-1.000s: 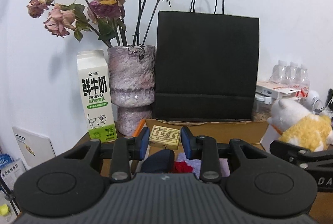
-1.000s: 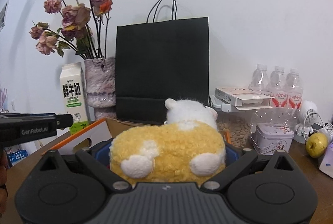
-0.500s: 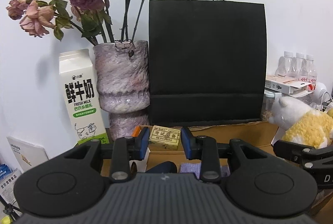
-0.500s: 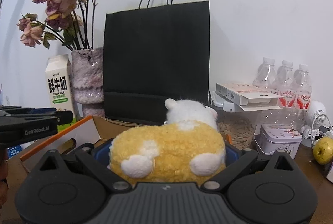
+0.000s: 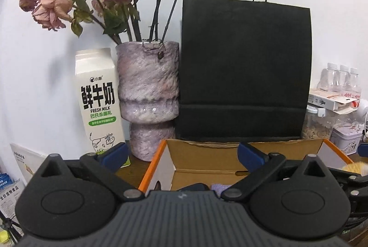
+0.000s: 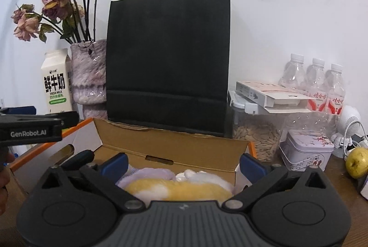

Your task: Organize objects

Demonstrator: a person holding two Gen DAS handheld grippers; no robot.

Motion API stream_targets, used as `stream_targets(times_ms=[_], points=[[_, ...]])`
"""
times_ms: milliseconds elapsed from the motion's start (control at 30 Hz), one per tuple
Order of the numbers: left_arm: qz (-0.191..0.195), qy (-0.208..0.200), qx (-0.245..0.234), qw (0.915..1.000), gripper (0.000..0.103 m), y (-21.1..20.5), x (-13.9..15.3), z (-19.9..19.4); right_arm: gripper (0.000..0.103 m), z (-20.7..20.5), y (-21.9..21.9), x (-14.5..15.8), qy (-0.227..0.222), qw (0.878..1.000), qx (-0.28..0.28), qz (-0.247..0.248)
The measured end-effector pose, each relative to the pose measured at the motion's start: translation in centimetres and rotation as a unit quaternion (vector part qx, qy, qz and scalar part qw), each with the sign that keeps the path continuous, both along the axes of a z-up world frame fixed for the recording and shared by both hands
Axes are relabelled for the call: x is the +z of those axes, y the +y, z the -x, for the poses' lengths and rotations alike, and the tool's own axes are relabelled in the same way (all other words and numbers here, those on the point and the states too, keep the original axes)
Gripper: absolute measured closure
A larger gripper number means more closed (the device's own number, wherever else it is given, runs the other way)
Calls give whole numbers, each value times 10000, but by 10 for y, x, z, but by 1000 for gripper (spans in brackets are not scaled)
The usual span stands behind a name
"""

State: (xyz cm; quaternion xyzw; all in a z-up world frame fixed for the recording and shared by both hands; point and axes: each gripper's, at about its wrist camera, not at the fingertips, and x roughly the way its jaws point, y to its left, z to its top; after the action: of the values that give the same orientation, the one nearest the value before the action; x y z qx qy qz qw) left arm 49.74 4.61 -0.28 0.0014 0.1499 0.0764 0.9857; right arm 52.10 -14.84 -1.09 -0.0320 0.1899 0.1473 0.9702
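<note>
An open cardboard box [image 5: 207, 160] with orange edges stands in front of me, and my left gripper [image 5: 182, 154] hangs over its near left corner. Its jaws are opening wide with nothing between them. A dark object [image 5: 195, 187] and purple cloth [image 5: 218, 187] show inside. In the right wrist view the yellow and white plush toy [image 6: 174, 188] lies in the box [image 6: 172, 148] on purple cloth. My right gripper [image 6: 183, 166] is just above it, its jaws opening and the pads clear of the plush. One of the left gripper's fingers [image 6: 46, 123] reaches in from the left.
Behind the box stand a milk carton [image 5: 99, 97], a purple vase [image 5: 148, 95] of dried roses and a tall black paper bag [image 5: 243, 72]. To the right are a jar of seeds [image 6: 255, 139], a tin [image 6: 306, 150], water bottles [image 6: 317, 83] and a yellow fruit [image 6: 357, 162].
My left jaws let go of the small yellow block and opened wide; the block is out of sight. The plush left my right jaws and now lies lower, in the box.
</note>
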Motion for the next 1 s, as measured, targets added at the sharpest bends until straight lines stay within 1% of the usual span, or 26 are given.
stream_targets(times_ms=[300, 500, 700, 867, 1000], points=[[-11, 27, 36, 10000, 0, 3, -2, 3, 0, 1, 1, 0, 29, 10000, 27, 30], [-40, -29, 34, 10000, 0, 6, 3, 19, 0, 12, 0, 7, -40, 10000, 49, 6], [-38, -61, 0, 10000, 0, 6, 13, 57, 0, 44, -4, 19, -103, 9999, 111, -17], [-83, 74, -103, 9999, 0, 0, 14, 101, 0, 85, -9, 27, -115, 9997, 169, -106], [-21, 183, -157, 9997, 0, 0, 15, 141, 0, 122, -11, 31, -62, 9996, 241, -144]])
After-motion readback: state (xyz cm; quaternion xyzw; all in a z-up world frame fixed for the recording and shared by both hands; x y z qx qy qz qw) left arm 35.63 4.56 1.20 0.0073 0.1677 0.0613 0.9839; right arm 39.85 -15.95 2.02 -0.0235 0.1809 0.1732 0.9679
